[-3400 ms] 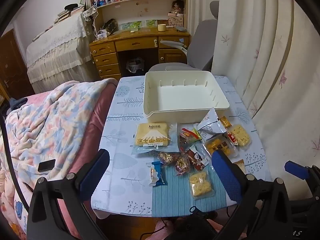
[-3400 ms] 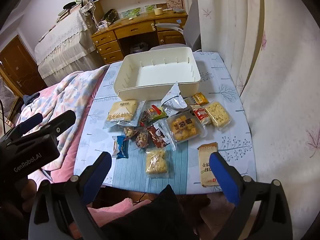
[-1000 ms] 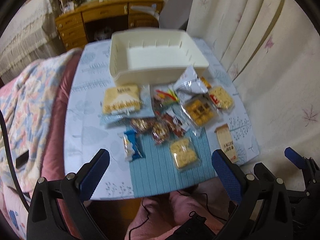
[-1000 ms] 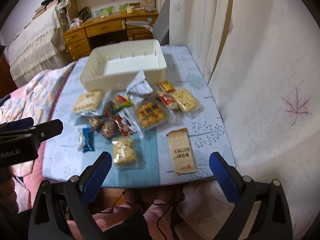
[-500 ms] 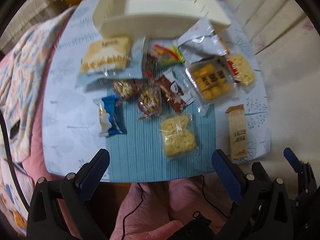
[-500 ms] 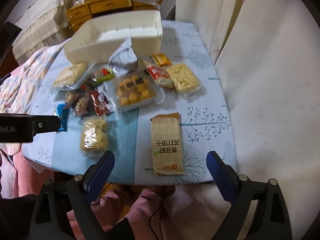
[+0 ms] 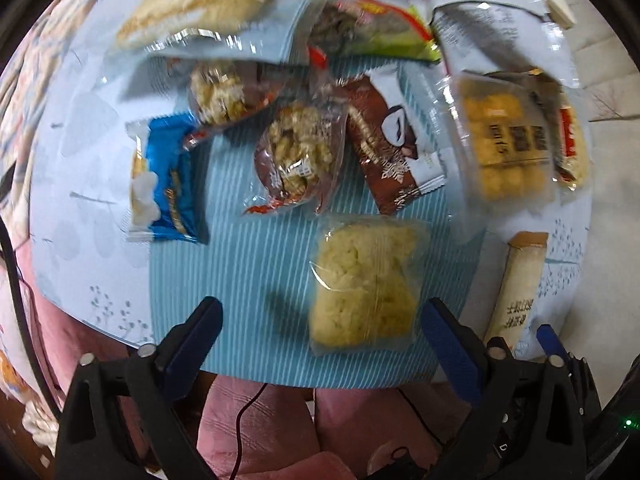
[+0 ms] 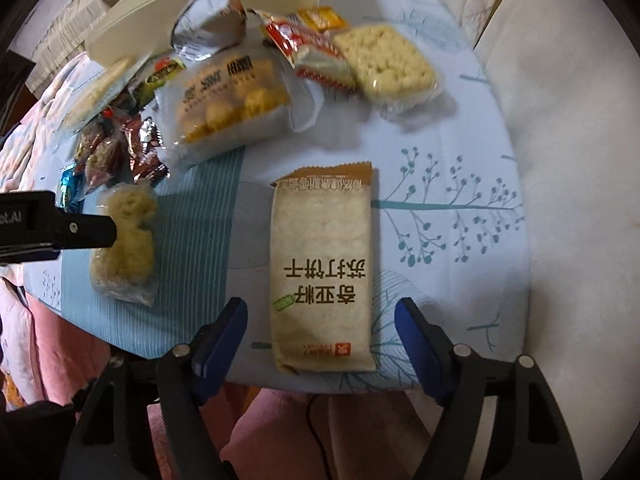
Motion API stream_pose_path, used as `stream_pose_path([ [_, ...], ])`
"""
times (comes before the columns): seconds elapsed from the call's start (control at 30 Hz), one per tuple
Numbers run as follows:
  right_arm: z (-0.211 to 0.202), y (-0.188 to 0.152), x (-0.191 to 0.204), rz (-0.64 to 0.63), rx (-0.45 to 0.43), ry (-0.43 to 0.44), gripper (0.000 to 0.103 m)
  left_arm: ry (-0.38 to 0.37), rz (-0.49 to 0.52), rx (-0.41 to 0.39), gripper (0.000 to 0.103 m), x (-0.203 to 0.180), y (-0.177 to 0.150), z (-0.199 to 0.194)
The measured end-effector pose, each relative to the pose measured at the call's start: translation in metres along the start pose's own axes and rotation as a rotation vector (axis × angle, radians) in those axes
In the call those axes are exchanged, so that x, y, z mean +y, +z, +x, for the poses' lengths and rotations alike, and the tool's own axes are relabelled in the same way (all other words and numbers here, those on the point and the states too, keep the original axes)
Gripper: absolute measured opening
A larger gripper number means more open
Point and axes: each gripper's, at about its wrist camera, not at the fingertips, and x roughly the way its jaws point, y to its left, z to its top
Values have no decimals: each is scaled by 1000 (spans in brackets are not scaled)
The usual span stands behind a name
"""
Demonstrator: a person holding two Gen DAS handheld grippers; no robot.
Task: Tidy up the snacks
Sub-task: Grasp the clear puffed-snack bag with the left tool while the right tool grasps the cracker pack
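Observation:
Several snack packets lie on a small table. My left gripper (image 7: 320,328) is open, low over the table's near edge, with a clear pack of yellow puffed snack (image 7: 364,276) just inside its right finger. My right gripper (image 8: 322,334) is open and straddles the near end of a tan cracker packet (image 8: 322,268). The cream storage bin (image 8: 200,4) stands at the far side of the table. The yellow pack also shows in the right wrist view (image 8: 124,240), beside the left gripper's finger.
A blue wrapper (image 7: 168,180), nut bars (image 7: 298,152), a brown packet (image 7: 394,148), a tray of yellow cakes (image 7: 504,140) and a bread pack (image 7: 200,4) lie beyond. A white curtain (image 8: 560,120) hangs right of the table. Pink fabric (image 7: 256,420) lies below the near edge.
Both grippers have dropped and moved forward toward the table. The left one closed in on the yellow pack, the right one on the tan cracker packet. Both stay open.

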Motion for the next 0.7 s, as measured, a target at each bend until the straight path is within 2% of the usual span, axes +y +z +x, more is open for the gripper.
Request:
stream_pose_path([
  [0.17,12,6,-1,-26,26,11,72,-12,-38,21,92,-1,0,14],
  [0.3,24,13,-7,-31,51,15,67,-36,-65,31,81,1,-4,22],
  [0.53,34,24,-11,-51,59,27,65,-103,-115,53,62,-6,2,30],
  [0.6,34,28,-10,-65,61,15,60,-122,-124,57,57,-8,3,33],
  [0.7,34,35,-8,-72,71,3,55,-124,-135,58,56,-12,3,38],
])
